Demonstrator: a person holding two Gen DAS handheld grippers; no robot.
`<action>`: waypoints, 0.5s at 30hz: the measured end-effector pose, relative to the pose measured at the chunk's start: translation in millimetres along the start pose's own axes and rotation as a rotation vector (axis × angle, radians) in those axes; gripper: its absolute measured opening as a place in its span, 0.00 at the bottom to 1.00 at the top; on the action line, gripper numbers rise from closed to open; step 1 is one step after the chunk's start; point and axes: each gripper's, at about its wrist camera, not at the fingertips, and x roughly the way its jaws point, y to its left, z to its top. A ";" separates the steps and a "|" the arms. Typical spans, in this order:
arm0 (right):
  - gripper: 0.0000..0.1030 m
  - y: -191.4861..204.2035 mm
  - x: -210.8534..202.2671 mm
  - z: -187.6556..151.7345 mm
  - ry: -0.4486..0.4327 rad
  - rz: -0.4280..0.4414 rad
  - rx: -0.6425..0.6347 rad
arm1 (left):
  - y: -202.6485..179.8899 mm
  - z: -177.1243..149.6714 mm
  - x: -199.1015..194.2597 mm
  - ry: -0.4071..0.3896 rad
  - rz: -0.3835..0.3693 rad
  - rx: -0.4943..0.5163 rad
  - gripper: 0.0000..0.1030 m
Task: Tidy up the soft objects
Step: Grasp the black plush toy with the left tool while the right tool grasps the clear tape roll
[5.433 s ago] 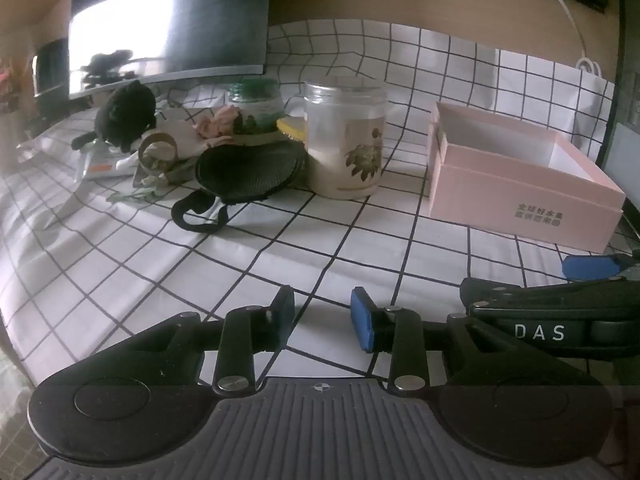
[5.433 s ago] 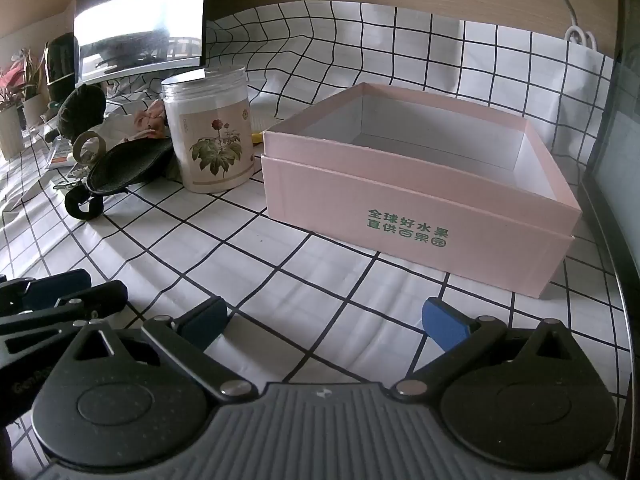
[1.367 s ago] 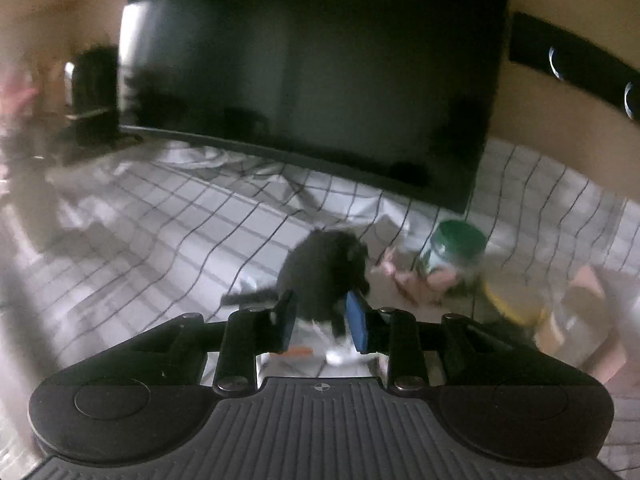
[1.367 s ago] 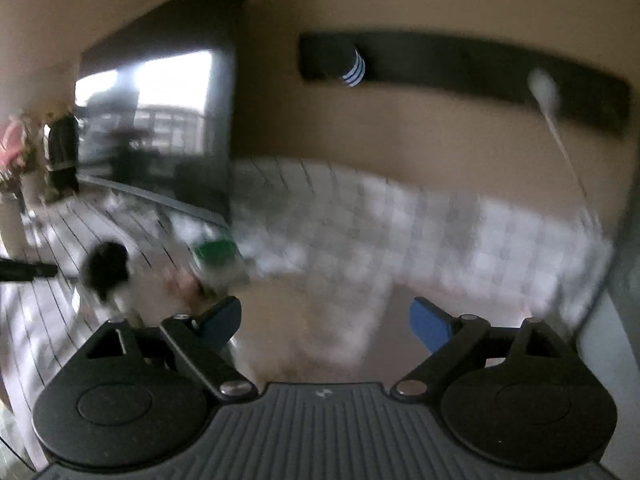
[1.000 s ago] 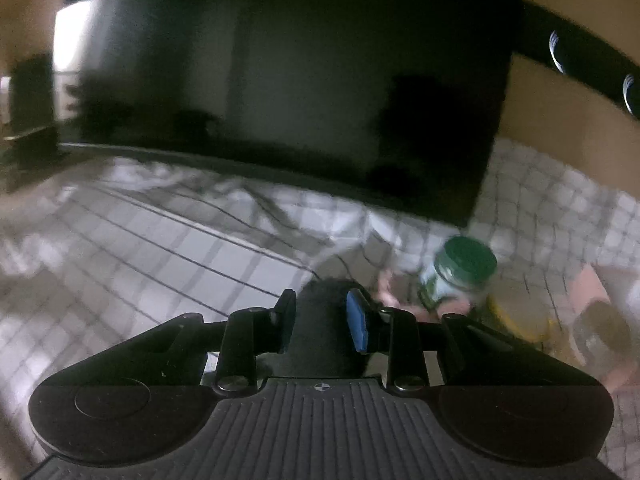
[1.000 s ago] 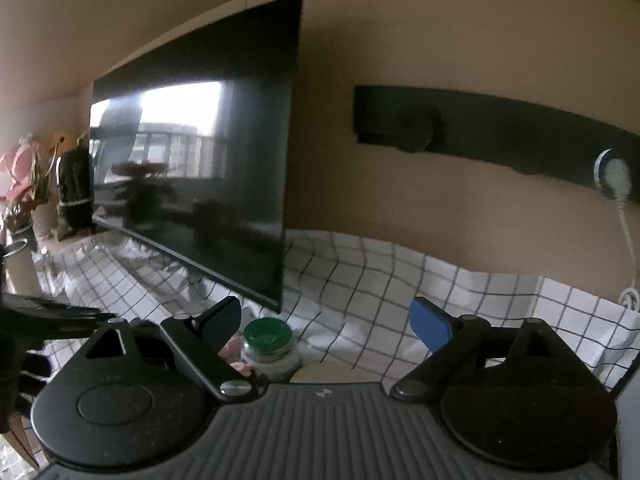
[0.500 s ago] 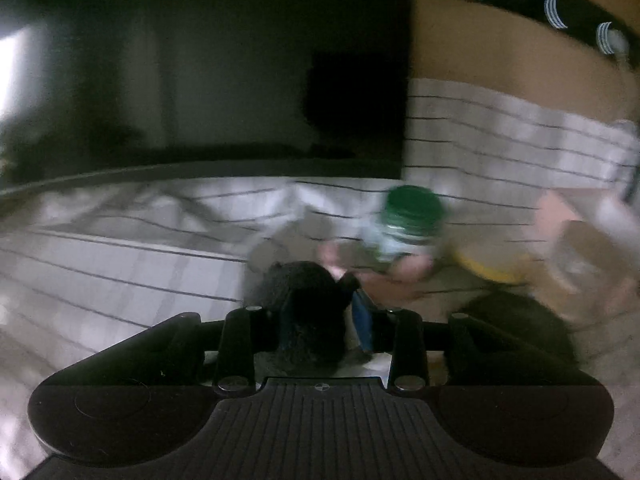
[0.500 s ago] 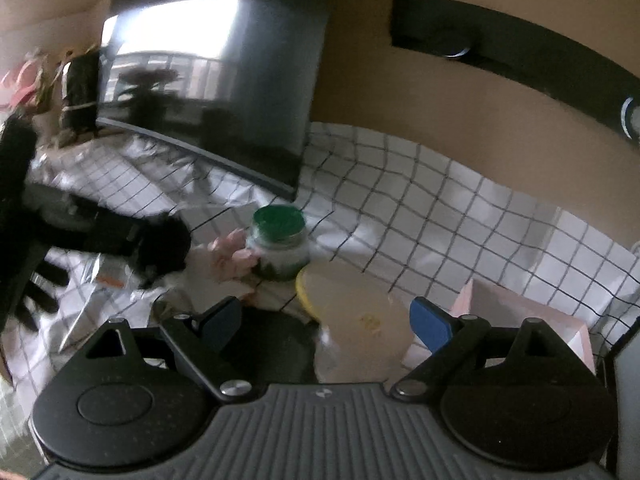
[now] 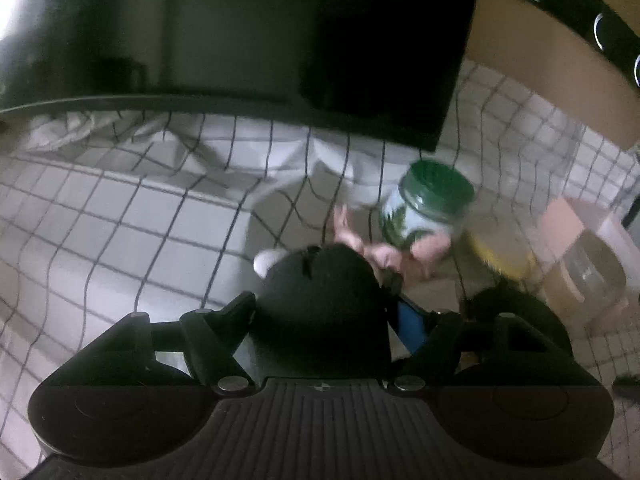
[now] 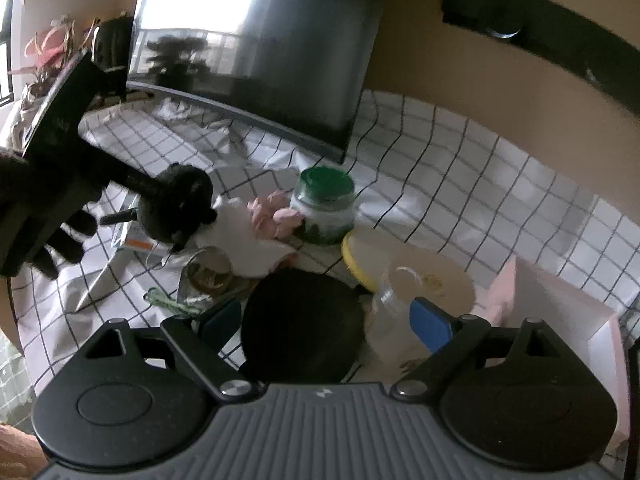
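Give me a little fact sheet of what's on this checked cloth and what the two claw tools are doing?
surface: checked cloth
left gripper: jaws opening around a black plush toy
right gripper: open, hovering over a flat black round pouch
green-lidded jar: upright, pink soft thing beside it
clear jar: partly behind right gripper's blue pad
pink box: at right edge
background: dark screen
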 end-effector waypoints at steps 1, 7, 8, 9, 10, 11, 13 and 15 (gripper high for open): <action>0.89 3.2 2.9 -0.8 0.010 0.004 -0.005 | 1.2 1.1 2.7 -0.002 -0.004 -0.015 0.76; 0.89 19.4 18.8 -2.4 0.032 0.052 -0.030 | -3.2 -5.0 12.9 0.017 -0.003 0.000 0.74; 0.89 22.2 22.6 -0.7 0.032 0.064 -0.035 | -1.6 -7.2 9.3 0.016 -0.008 -0.002 0.72; 0.89 24.8 26.2 1.3 0.031 0.075 -0.039 | 1.1 -8.4 6.1 0.018 -0.016 -0.010 0.72; 0.89 28.3 30.8 4.3 0.031 0.091 -0.044 | 4.6 -9.9 1.5 0.020 -0.024 -0.025 0.71; 0.89 32.1 36.0 7.6 0.031 0.107 -0.049 | 9.0 -11.5 -4.6 0.017 -0.030 -0.046 0.70; 0.87 41.2 47.1 13.6 0.036 0.135 -0.064 | 19.6 -14.3 -19.4 -0.011 -0.037 -0.100 0.69; 0.82 50.6 59.7 19.5 0.048 0.158 -0.080 | 32.2 -15.1 -36.4 -0.050 -0.053 -0.159 0.69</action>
